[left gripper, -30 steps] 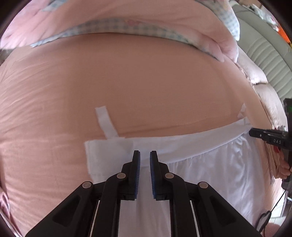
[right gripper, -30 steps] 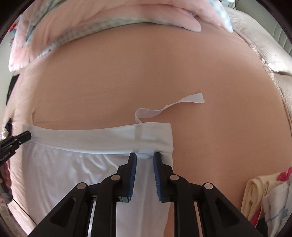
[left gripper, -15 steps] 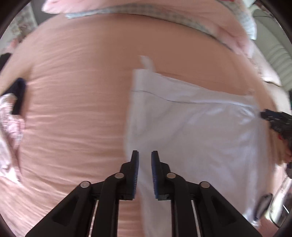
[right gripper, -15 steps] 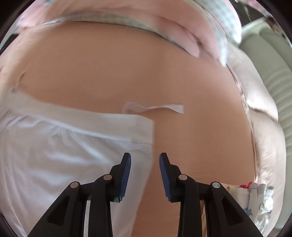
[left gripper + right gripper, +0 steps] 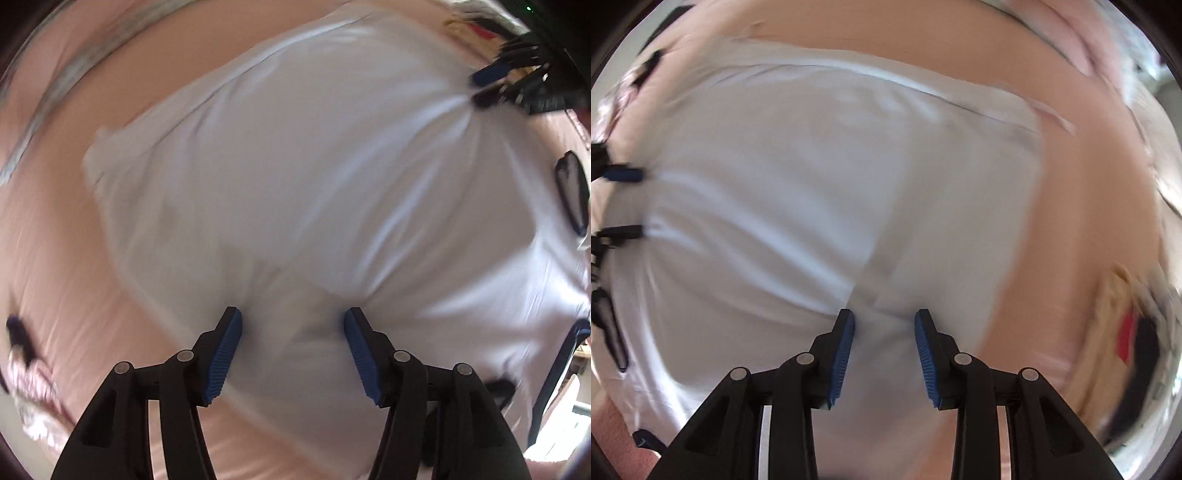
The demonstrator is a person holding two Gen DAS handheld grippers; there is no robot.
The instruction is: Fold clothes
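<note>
Both views are blurring heavily with motion. A white garment [image 5: 314, 177] is lying spread across a bed covered by a peach-pink sheet [image 5: 55, 258], filling most of each view; a stitched band [image 5: 871, 79] is running along its far edge, and creases are radiating across the cloth.

The left gripper [image 5: 292, 354] is hovering just above the near part of the garment, its blue-padded fingers [image 5: 224, 354] standing wide apart with white cloth showing between them; nothing is clamped. The right gripper [image 5: 884, 354] is likewise poised over the cloth, its fingers [image 5: 925, 358] also standing apart and gripping nothing. Whether either pair of tips is touching the fabric cannot be told.

In the left wrist view the right gripper is appearing at the upper right edge of the garment, where folds are converging toward it. In the right wrist view the left gripper is showing at the left edge, its two tips clearly separated.

A heap of yellow, red and dark items [image 5: 1123, 332] is lying on the sheet, apart from the garment, and pink bedding with a checked border [image 5: 1071, 40] is lying beyond the garment.
</note>
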